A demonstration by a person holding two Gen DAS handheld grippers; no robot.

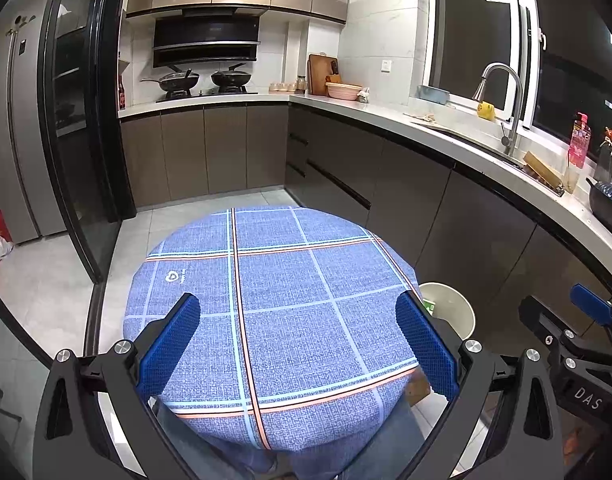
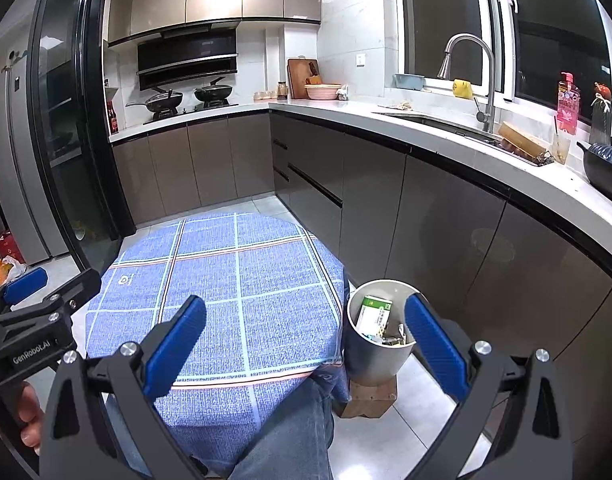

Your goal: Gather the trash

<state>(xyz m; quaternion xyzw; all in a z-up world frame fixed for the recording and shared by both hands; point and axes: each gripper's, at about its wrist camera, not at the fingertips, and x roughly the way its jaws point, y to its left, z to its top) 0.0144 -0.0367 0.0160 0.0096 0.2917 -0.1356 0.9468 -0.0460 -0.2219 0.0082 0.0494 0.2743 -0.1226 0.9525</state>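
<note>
Both tools are spread wide and hold nothing. The left tool (image 1: 297,344) hangs over the middle of the table (image 1: 289,280), which has only its blue cloth on top. The right tool (image 2: 306,340) hangs over the table's right edge. The bin (image 2: 380,344) stands on a wood block (image 2: 370,400) on the floor, just beside the table on the right. The trash, a green box (image 2: 373,312) and some scraps, lies inside it. The right tool is nearer the bin. I think little is left to pick up.
</note>
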